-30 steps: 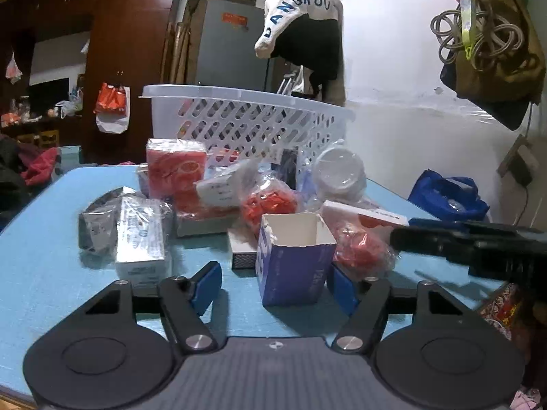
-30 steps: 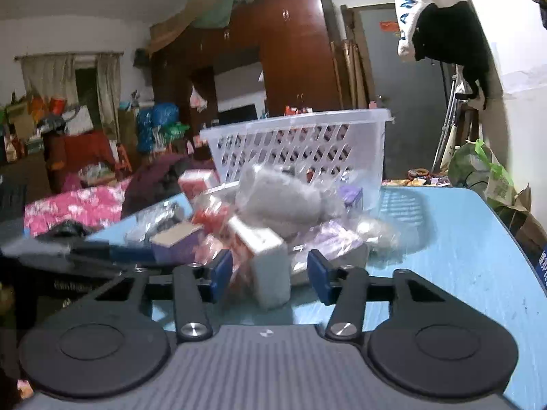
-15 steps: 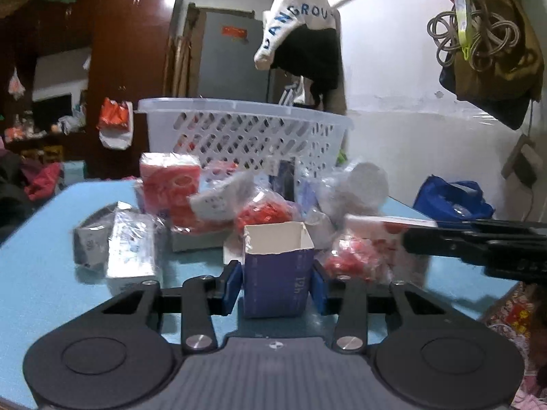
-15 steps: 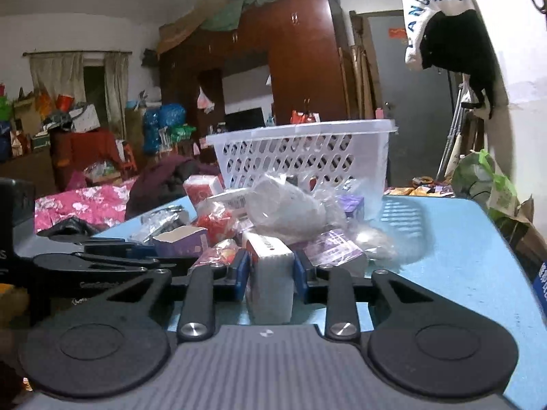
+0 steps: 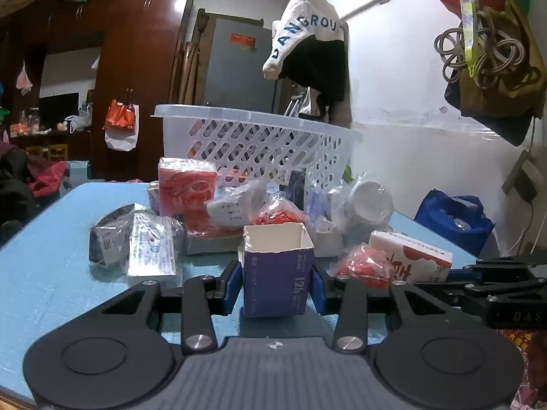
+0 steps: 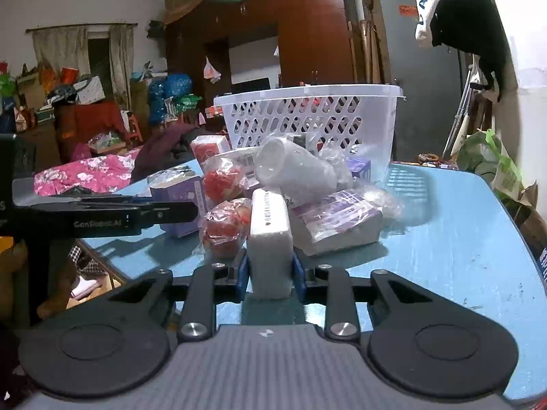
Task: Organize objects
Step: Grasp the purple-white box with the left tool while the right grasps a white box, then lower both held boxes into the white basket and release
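- Table (image 5: 41, 256), blue, carries everything; the heap of goods sits mid-table with the basket (image 5: 259, 143) behind it at 12 o'clock, white, perforated, its rim well above the heap.
- Basket is, I'd judge, where things go: both loads must rise clear of that rim before moving forward, not be dragged through the pile.
- Left gripper (image 5: 277, 283) is clamped on the purple carton (image 5: 277, 270), one blue pad flat on each side. The carton stands upright with its torn top open, near the table's front edge.
- It looks like thin card, so a light squeeze and a level lift should keep it from crushing or spilling whatever is inside; contents cannot be seen.
- Right gripper (image 6: 270, 273) is closed on the white box (image 6: 270, 239), which stands on end between its pads, at the near edge of the heap.
- Red bag (image 6: 224, 229) lies touching that box at 9 o'clock, and a purple pack (image 6: 336, 218) in plastic leans close at 3 o'clock; a straight-up lift should avoid snagging the loose film.
- White tub (image 6: 294, 171), bagged, lies tilted at 12 o'clock between the box and the basket, so it blocks a low path.
- The two grippers sit near each other; I'd stagger them over the basket.
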Tool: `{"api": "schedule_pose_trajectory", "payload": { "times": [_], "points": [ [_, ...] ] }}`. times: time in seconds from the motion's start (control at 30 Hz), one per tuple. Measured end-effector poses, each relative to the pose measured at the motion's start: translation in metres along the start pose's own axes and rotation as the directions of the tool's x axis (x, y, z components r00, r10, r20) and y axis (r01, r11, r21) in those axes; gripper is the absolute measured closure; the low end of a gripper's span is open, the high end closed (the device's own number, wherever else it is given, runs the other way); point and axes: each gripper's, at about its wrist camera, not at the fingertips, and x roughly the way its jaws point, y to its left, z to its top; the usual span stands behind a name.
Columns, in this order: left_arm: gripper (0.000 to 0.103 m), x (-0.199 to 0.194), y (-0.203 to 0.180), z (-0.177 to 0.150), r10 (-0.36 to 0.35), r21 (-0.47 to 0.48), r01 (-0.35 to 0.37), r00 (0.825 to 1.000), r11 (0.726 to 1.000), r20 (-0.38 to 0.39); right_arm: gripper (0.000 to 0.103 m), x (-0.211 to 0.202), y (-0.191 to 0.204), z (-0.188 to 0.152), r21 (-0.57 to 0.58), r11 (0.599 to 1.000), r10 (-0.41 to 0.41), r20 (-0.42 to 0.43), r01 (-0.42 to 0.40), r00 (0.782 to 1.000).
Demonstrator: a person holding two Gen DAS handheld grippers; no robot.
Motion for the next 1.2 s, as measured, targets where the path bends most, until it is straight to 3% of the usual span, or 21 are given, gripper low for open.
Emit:
{"api": "schedule_pose_trajectory", "payload": {
  "times": [0.23,0.67,0.93,1.03,1.2],
  "points": [
    [0.058,-0.007,0.006,0.003,0.009,-0.019,-0.008,0.999,1.0,0.036,0.074,-0.027,-0.008,0.007,0.031,0.999,-0.022,0.093,0.019,0.995],
    [0.059,-0.018,0.018,0.01,0.01,-0.051,-0.006,0.997,0.999,0.075,0.074,-0.031,-0.016,0.009,0.09,0.995,0.016,0.144,-0.029,0.989],
    [0.059,-0.019,0.022,0.02,-0.014,-0.058,0.02,0.995,0.998,0.096,0.074,-0.039,-0.021,0.022,0.099,0.995,-0.023,0.203,0.003,0.979],
    [0.059,-0.014,0.026,0.048,-0.05,-0.057,0.057,0.991,0.997,0.12,0.074,-0.031,-0.021,0.046,0.065,0.998,-0.021,0.23,0.006,0.973],
    [0.059,0.023,0.032,0.146,-0.036,-0.022,0.04,0.986,0.999,0.16,0.074,0.002,-0.021,0.125,-0.007,1.0,-0.004,0.269,0.006,0.963]
  ]
}}
